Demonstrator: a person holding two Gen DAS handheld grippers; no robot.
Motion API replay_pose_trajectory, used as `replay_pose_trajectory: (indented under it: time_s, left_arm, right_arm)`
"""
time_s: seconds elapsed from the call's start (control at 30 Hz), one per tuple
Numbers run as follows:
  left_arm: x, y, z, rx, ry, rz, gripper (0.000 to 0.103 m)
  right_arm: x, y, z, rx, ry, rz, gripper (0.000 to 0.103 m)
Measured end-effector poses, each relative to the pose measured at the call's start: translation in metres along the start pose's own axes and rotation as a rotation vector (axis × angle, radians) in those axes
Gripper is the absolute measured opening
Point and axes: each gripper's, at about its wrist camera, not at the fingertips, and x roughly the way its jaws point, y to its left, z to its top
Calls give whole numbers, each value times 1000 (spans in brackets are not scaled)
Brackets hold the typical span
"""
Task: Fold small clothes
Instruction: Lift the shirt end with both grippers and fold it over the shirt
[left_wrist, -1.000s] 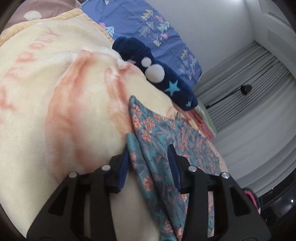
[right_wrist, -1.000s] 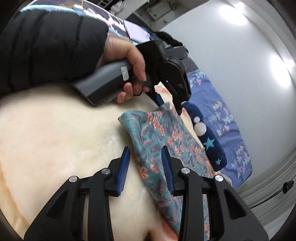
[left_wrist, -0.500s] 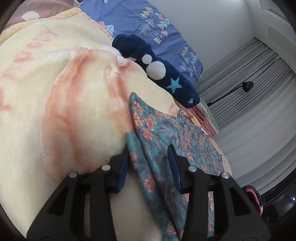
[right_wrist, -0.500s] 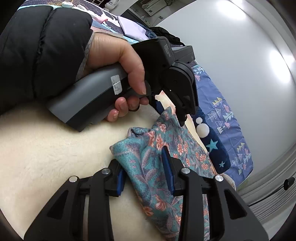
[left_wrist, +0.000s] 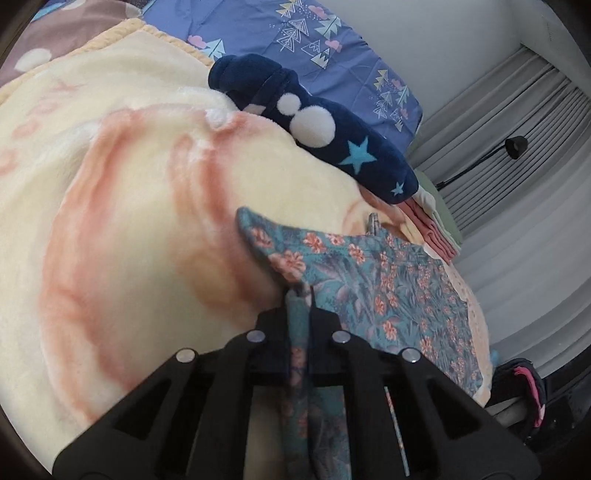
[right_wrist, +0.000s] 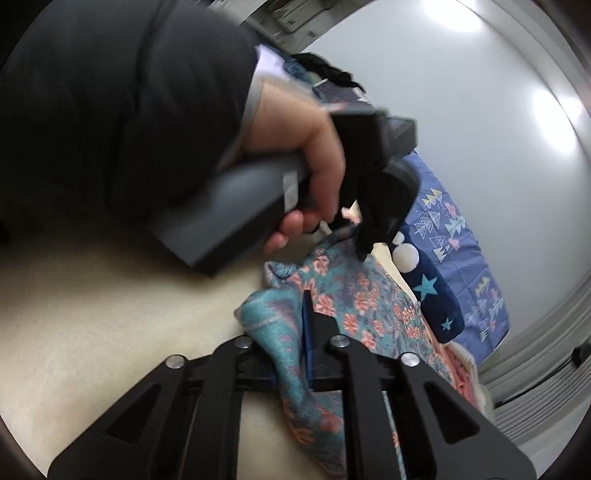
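Fingers of the left gripper (left_wrist: 298, 295) were clamped on a gathered edge of the teal floral garment (left_wrist: 388, 280), which spread ahead and to their right over the cream fleece blanket (left_wrist: 140, 206); the right gripper (right_wrist: 301, 299) likewise pinched a bunched corner of that garment; beyond its fingertips the person's left hand (right_wrist: 314, 162) gripped the other tool; a navy star-patterned plush item (left_wrist: 332, 136) lay further ahead.

A plain white wall (left_wrist: 424, 40) rises behind a bed with a blue tree-print sheet (left_wrist: 332, 44). Pale pleated curtains (left_wrist: 524, 155) hang at right, a black lamp (left_wrist: 516, 146) before them.
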Motion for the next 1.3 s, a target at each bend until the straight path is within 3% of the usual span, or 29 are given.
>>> replay_pose_trajectory:
  time_s: [0.27, 0.6, 0.9, 1.3]
  left_arm:
    - [-23, -43, 18, 54, -59, 25, 6]
    - [-12, -145, 33, 187, -84, 58, 6]
    - [54, -251, 30, 327, -25, 91, 6]
    - [175, -352, -13, 531, 139, 200, 6]
  right_arm:
    - [-38, -75, -12, 289, -95, 60, 8]
    - [-68, -149, -56, 548, -147, 92, 8]
    - [-85, -226, -137, 833, -141, 105, 8]
    - [-79, -272, -258, 1118, -65, 123, 8]
